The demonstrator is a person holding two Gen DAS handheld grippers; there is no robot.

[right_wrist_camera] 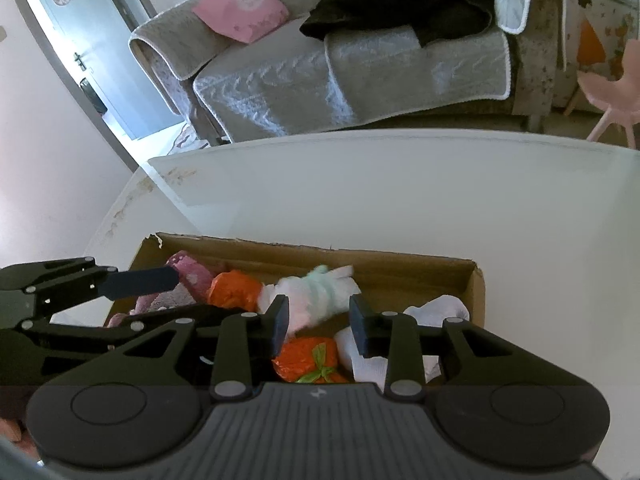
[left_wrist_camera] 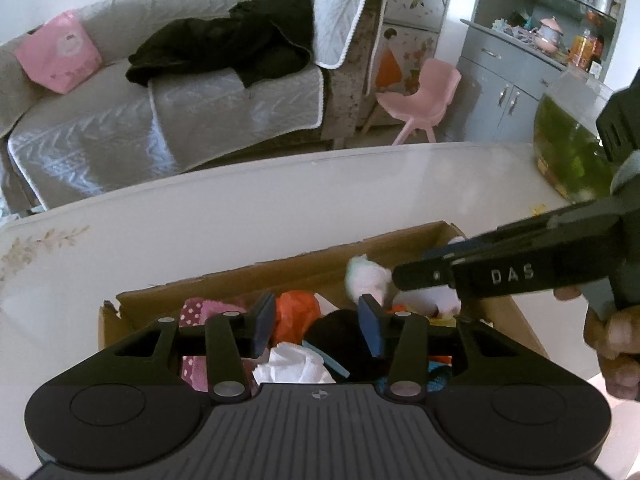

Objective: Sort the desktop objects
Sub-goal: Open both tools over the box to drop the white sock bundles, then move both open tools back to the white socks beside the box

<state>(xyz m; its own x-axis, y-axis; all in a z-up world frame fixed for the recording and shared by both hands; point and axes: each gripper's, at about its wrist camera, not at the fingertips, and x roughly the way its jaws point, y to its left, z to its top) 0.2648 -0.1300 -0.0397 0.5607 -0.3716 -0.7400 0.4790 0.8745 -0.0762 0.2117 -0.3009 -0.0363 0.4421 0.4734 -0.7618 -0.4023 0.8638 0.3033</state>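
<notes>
A cardboard box [left_wrist_camera: 304, 268] [right_wrist_camera: 400, 268] stands on the white table [left_wrist_camera: 240, 216] [right_wrist_camera: 380, 192]. It holds orange bags [left_wrist_camera: 296, 312] [right_wrist_camera: 234, 290], a second orange bag with a green tie [right_wrist_camera: 312, 362], pink dotted cloth [left_wrist_camera: 196, 308] [right_wrist_camera: 188, 278], a pale green-pink plush [left_wrist_camera: 366, 278] [right_wrist_camera: 316, 292], white socks [right_wrist_camera: 436, 312], white crumpled paper [left_wrist_camera: 294, 366] and a black item [left_wrist_camera: 340, 334]. My left gripper [left_wrist_camera: 316, 326] [right_wrist_camera: 160, 292] is open above the box's left half, holding nothing. My right gripper [right_wrist_camera: 320, 326] is open over the plush and orange bag; it shows in the left view [left_wrist_camera: 416, 276].
A grey covered sofa [left_wrist_camera: 160, 100] [right_wrist_camera: 360, 80] with a black garment [left_wrist_camera: 224, 48] and pink bag [left_wrist_camera: 58, 56] stands beyond the table. A fish tank [left_wrist_camera: 572, 140] sits on the table's far right. A pink child's chair [left_wrist_camera: 420, 96] and grey cabinet [left_wrist_camera: 512, 80] are behind.
</notes>
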